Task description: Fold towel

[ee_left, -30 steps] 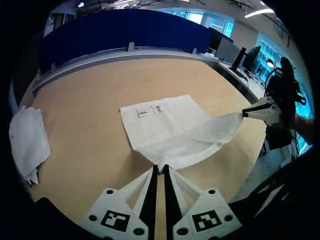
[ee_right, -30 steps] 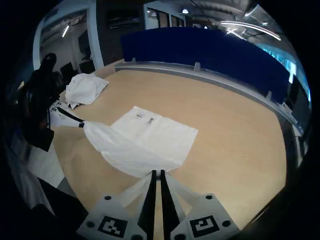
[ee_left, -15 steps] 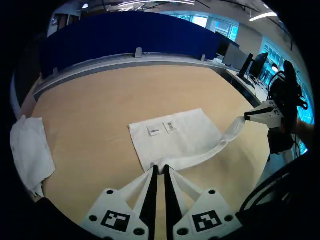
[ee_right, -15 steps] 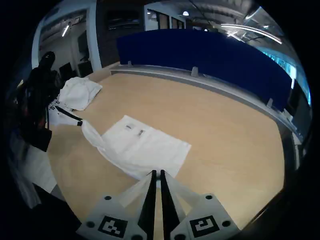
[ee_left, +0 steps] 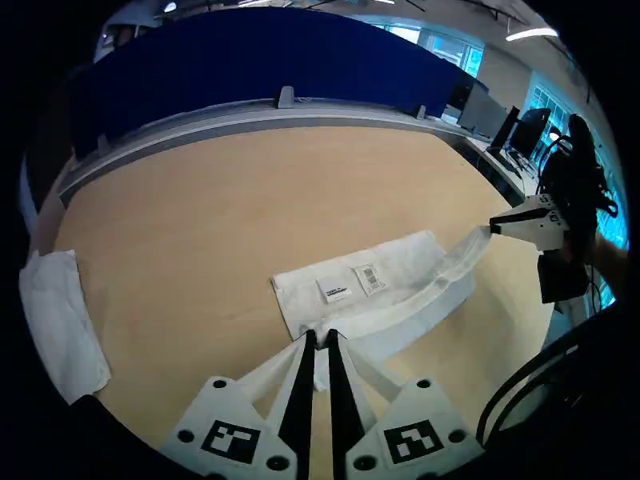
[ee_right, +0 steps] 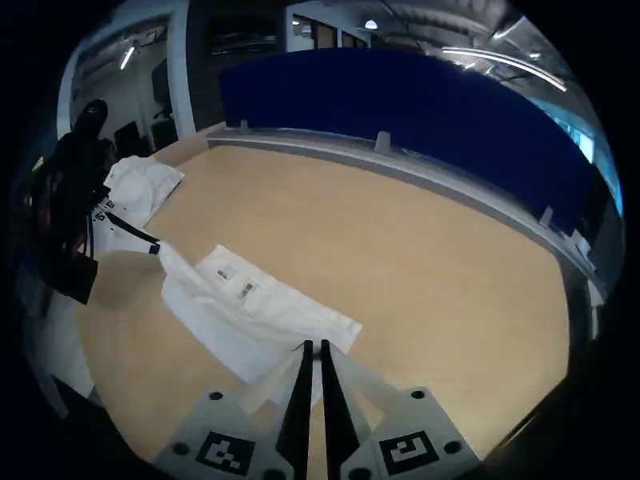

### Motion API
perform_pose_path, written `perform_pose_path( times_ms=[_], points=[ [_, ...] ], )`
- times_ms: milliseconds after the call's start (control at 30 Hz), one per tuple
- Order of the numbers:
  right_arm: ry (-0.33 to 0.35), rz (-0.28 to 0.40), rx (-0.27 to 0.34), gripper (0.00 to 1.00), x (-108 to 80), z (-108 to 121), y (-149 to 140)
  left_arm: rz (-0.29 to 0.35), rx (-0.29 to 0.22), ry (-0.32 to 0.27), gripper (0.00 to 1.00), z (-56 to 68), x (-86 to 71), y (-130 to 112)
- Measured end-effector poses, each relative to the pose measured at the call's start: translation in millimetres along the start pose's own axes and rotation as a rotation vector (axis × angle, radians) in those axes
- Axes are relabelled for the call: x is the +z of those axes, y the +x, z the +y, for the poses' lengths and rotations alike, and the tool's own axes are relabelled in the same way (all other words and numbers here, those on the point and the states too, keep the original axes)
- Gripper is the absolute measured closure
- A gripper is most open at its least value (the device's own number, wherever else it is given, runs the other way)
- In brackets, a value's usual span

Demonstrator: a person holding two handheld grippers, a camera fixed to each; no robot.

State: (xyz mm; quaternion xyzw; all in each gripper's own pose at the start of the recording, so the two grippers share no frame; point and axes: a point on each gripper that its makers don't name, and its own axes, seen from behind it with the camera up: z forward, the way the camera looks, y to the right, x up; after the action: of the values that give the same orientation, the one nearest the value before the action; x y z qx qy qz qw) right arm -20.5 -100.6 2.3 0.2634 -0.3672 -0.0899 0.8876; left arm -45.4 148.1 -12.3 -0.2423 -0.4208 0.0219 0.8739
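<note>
**Condition at time of inspection.** The towel [ee_left: 376, 280] lay on the counter [ee_left: 200, 208] near its front edge. The far portion lay flat with two small labels [ee_left: 352, 285] facing up. The near long edge was raised off the surface and ran as a slack band between the two grippers.

**Left gripper [ee_left: 318, 336].** The jaws were drawn together to a narrow slit, with one near corner of the towel pinched between the tips. Cloth trailed down between the fingers.

**Right gripper [ee_left: 494, 230].** Seen from the left gripper view, it stood well off to the side, above the counter edge. Its jaws were closed on the opposite near corner. In the right gripper view its own fingers were likewise almost touching, with cloth gathered at the tips.

**Other items.** A second white cloth [ee_left: 52, 320] lay well apart at the end of the counter, clear of the work. A blue partition [ee_left: 240, 64] ran along the far side.

**Assessment.** The fold appeared to be midway, with the edge gripped but not yet laid down.

To finish it cleanly:
- Hold both corners at equal height.
- Draw the corners apart just enough to remove the sag in the band.
- Carry the edge as one straight line over the flat portion until it sits square with the far edge.
- Lower it onto the cloth before either grip is relaxed.

Uneven travel between the two hands would likely skew the fold. Dragging could bunch the lower layer.
</note>
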Motion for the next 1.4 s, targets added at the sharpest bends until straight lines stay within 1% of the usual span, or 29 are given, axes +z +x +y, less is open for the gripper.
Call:
perform_pose_path(
  times_ms=[167, 300, 467, 667, 800, 867, 1000, 1267, 1333, 1400],
  points=[
    [0.001, -0.021, 0.008, 0.93, 7.3, 3, -9, -0.016, 0.001, -0.008, 0.88, -1.0, 10.0, -4],
    [0.002, -0.04, 0.026, 0.93, 16.7, 6, -17, -0.024, -0.01, -0.011, 0.89, -3.7, 19.9, -6],
    [-0.007, -0.048, 0.056, 0.93, 31.2, 9, -23, -0.023, -0.021, 0.006, 0.89, -10.4, 34.7, -7],
    [-0.034, -0.039, 0.101, 0.93, 45.0, 16, -24, -0.019, -0.033, 0.03, 0.89, -17.4, 50.6, -5],
    [-0.04, -0.045, 0.124, 0.93, 52.7, 18, -28, -0.014, -0.023, 0.049, 0.88, -22.1, 59.4, -4],
    [-0.037, -0.048, 0.133, 0.93, 54.9, 18, -29, -0.006, -0.012, 0.06, 0.88, -24.3, 62.4, -2],
    [-0.047, -0.04, 0.143, 0.93, 56.7, 21, -28, 0.004, 0.004, 0.068, 0.87, -24.3, 64.4, 0],
    [-0.059, -0.041, 0.148, 0.93, 62.0, 25, -28, -0.005, -0.008, 0.082, 0.84, -28.9, 69.0, -2],
    [-0.06, -0.044, 0.147, 0.93, 64.0, 26, -29, -0.004, -0.011, 0.088, 0.76, -30.4, 69.8, -1],
    [-0.06, -0.046, 0.147, 0.92, 65.7, 26, -30, -0.003, -0.011, 0.094, 0.74, -31.7, 70.2, 1]
  ],
)
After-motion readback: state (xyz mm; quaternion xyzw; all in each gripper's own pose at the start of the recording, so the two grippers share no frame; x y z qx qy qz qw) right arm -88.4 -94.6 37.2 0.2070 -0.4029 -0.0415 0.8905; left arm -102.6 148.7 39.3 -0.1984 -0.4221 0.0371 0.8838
